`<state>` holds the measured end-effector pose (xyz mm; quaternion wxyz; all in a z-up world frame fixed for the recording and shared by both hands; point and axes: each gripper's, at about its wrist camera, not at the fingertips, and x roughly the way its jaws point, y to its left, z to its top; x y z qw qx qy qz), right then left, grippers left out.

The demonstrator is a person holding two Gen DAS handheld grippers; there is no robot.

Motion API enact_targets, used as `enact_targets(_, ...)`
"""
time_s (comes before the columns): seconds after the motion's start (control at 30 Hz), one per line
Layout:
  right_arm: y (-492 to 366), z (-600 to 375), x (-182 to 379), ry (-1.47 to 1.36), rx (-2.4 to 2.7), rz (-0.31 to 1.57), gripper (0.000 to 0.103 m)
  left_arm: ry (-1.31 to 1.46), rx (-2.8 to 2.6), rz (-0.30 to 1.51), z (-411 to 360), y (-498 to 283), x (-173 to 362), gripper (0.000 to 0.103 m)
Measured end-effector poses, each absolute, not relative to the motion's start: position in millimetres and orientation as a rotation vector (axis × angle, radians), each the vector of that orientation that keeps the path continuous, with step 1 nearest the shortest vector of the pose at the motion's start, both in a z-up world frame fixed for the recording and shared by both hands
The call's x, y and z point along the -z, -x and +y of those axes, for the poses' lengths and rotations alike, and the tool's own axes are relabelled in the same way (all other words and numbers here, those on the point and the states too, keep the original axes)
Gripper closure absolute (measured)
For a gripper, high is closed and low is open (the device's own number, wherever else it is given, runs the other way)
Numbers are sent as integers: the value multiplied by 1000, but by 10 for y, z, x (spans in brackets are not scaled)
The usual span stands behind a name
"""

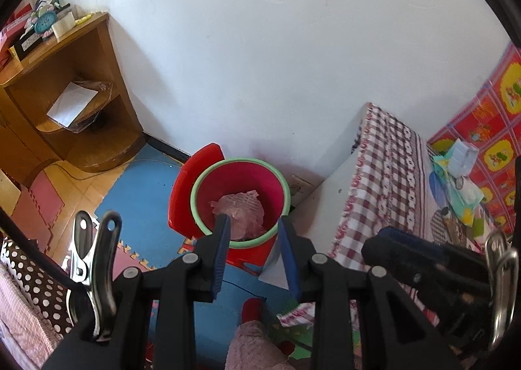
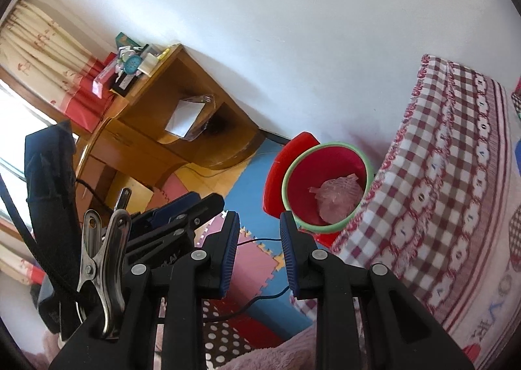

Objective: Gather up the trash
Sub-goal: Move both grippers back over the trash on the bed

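1. White plaster wall (image 1: 260, 44) fills the back of both views, scuffed in a few places, and it meets a floor of interlocking foam mats (image 1: 143, 187) in blue and pink.
2. Against that wall I see the red bin (image 1: 242, 200) with a pale green rim, round and smooth plastic, its red lid (image 1: 192, 181) tipped up behind it.
3. Inside the bin lies a crumpled pinkish wad of trash (image 1: 239, 210), netted or mesh-like in texture, soft and without a clear long axis.
4. From the left gripper (image 1: 252, 233) the bin lies straight ahead and below, its near rim framed between my two blue pads.
5. From the right gripper (image 2: 259, 230) the same bin sits ahead and off to the right, so I judge the left hand better lined up with it.
6. Both grippers have their pads standing somewhat apart with nothing between them; I am carrying no trash in either.
7. More litter may be the printed wrapper (image 1: 296, 316) on the floor just below my left gripper; I judge that the likelier next target.
8. To the right a bed (image 2: 456, 207) in a red and white checked cover stands just beside the bin, soft cloth with a woven border.
9. A wooden corner shelf (image 1: 81, 83), glossy and curved, stands well apart to the left, with a clock and boxes on top.
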<state>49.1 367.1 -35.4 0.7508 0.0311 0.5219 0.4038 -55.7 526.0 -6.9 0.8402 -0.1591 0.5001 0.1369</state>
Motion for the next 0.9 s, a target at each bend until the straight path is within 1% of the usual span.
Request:
enact_targets(0.53, -107, 2726, 104, -121, -826, 1087, 76, 270, -170, 1056, 4216, 739, -153, 72)
enact_targets(0.9, 45, 2081, 34, -163, -753, 1050, 76, 241, -82, 1063, 3536, 811, -252, 72)
